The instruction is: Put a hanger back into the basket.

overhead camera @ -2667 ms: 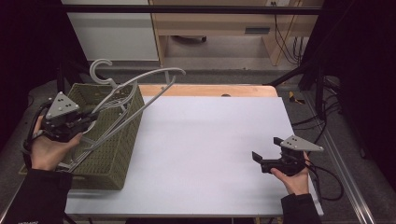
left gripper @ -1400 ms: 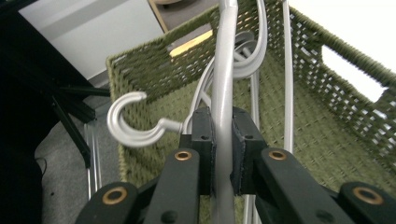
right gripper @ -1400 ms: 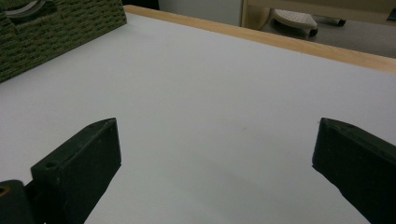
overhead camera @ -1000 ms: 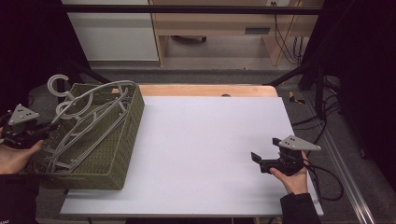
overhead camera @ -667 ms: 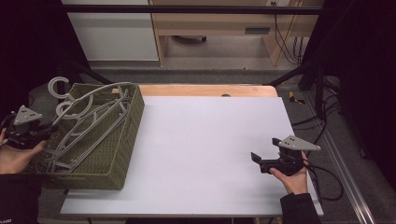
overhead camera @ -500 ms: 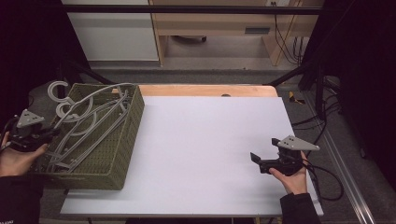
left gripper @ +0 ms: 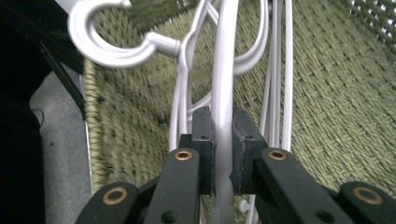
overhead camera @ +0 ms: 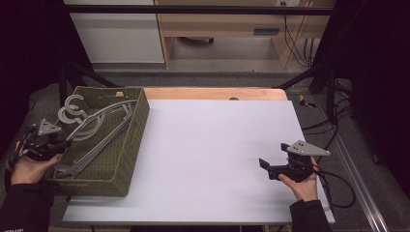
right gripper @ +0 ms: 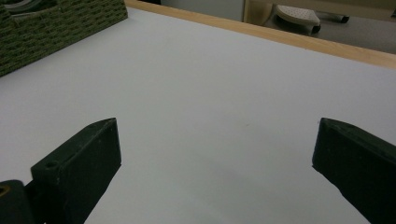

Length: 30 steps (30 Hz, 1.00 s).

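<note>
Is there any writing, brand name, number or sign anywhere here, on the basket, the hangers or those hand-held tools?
None can be read.
The sleeve cuff at the bottom left of the high view bears a tiny pale mark, too small to read.
The woven basket, the grey hangers, the left gripper, the right gripper and the white table show no text.

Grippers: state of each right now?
Left gripper: shut on a white hanger in the woven basket.
Right gripper: open, holding nothing.
</note>
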### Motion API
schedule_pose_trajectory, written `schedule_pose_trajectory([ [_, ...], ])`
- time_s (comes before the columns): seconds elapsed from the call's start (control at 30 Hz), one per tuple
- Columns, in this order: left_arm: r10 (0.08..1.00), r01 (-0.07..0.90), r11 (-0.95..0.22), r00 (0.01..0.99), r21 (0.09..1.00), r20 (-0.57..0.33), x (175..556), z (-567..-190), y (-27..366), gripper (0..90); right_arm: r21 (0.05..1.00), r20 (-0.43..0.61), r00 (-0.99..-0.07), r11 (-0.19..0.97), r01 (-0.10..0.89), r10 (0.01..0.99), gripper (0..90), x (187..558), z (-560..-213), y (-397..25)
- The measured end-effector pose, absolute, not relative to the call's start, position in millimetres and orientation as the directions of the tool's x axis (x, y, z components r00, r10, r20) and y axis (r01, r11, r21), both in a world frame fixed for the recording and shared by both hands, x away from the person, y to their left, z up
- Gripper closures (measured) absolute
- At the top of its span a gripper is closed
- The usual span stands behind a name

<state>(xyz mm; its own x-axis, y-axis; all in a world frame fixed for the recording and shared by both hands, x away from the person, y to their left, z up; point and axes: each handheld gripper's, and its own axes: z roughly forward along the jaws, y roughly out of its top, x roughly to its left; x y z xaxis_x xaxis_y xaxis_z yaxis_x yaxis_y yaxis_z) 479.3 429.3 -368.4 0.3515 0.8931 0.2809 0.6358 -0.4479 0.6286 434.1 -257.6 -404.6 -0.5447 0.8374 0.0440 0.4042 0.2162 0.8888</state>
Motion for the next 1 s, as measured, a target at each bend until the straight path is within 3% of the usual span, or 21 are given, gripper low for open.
schedule_pose_trajectory([
  [0.17,0.901,0.695,-0.434,0.354,0.574,0.252,486.2,-372.5,422.3,80.9,0.890,0.046,-0.545,0.213,0.402,0.837,1.5,433.8,-404.2,-257.8],
  [0.47,0.937,0.717,-0.349,0.287,0.603,0.201,480.9,-367.6,434.0,73.0,0.890,0.045,-0.543,0.213,0.403,0.839,1.5,433.0,-403.5,-258.7],
  [0.73,0.944,0.664,-0.310,0.299,0.681,0.139,466.1,-356.6,432.1,69.4,0.891,0.047,-0.539,0.209,0.404,0.841,1.5,432.7,-403.3,-258.8],
  [1.0,0.929,0.535,-0.282,0.360,0.796,0.086,449.9,-349.9,400.7,52.9,0.896,0.043,-0.541,0.207,0.393,0.840,1.4,432.2,-402.5,-260.0],
])
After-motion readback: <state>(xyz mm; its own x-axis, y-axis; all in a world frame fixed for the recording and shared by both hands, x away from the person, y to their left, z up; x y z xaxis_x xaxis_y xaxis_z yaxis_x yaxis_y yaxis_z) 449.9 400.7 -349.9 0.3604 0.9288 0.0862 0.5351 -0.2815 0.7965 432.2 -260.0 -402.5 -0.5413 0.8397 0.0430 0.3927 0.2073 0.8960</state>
